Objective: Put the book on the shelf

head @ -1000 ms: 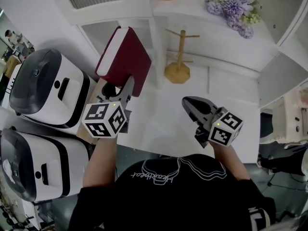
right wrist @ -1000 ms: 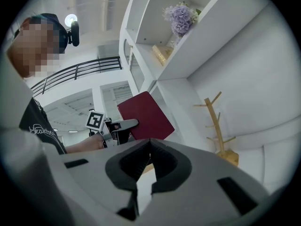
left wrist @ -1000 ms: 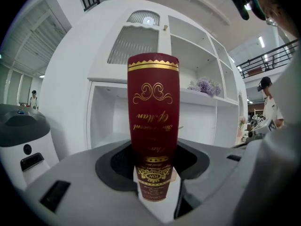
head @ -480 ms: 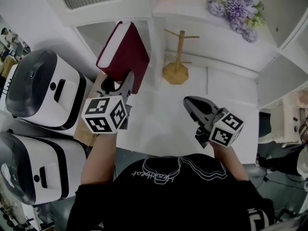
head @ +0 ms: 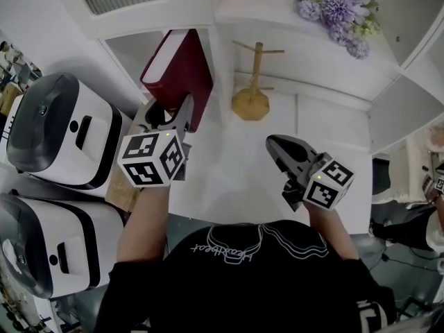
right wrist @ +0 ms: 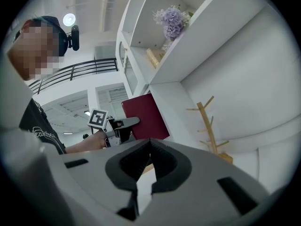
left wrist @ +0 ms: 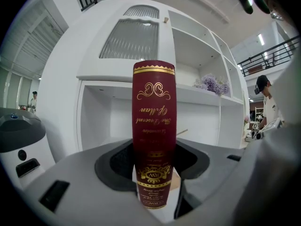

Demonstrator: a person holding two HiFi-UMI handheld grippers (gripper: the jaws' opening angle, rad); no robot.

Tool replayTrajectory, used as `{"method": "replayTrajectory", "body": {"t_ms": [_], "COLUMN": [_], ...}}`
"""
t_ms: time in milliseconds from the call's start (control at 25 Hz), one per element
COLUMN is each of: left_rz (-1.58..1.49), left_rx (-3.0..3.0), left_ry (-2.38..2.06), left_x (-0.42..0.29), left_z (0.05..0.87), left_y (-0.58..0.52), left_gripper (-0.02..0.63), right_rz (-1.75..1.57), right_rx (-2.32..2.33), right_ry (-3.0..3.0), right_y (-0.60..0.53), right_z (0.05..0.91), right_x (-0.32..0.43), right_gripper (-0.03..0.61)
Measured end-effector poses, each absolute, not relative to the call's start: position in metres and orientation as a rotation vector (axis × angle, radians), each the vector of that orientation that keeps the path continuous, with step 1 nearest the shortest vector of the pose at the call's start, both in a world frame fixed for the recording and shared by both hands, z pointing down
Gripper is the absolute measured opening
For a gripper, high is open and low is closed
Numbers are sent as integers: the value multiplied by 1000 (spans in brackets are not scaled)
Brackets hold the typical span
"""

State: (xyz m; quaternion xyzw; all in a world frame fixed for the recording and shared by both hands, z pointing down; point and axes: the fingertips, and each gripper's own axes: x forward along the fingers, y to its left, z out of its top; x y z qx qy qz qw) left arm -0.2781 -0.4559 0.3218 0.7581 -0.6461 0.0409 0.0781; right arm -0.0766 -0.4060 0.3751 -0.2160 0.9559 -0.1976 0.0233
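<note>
Head view: left gripper (head: 168, 118) clamped on the lower end of a dark red book (head: 182, 75), held above the white table (head: 229, 179) at the mouth of the left shelf (head: 135, 47) bay. Long axis running up and away from the jaws, top end toward the bay; white page edge on the left, red cover facing right. Just right of the divider, a wooden mug tree (head: 251, 82); purple flowers (head: 336, 12) one level up. Two white cookers (head: 59, 130) off to the left. Right gripper (head: 279, 149) over the table, well apart from the book.

Left gripper view: book (left wrist: 154, 126) upright between the jaws, spine with gold print facing the camera, long axis vertical. Pads pressed on both covers near the bottom end. Behind it, the open shelf (left wrist: 108, 121) bay. Flowers (left wrist: 211, 84) on the level above, at right. A person (left wrist: 268, 107) far right.

Right gripper view: jaws closed tip to tip, nothing between them. Beyond them, book (right wrist: 146, 117) standing on end in the left gripper (right wrist: 121, 126), beside the shelf divider. Mug tree (right wrist: 209, 131) at right, flowers (right wrist: 171, 20) higher up.
</note>
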Motion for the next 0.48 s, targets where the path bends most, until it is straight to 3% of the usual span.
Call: {"method": "replayTrajectory", "body": {"t_ms": [480], "left_rz": [90], "left_rx": [2265], "left_ry": [-1944], "left_x": [-276], "left_z": [318], "left_y": [-486], "left_gripper": [209], "right_rz": [-603], "right_rx": [-704], "right_ry": [2947], "right_y": [-416], "right_z": [372], "right_x": [-76], "right_gripper": [6]}}
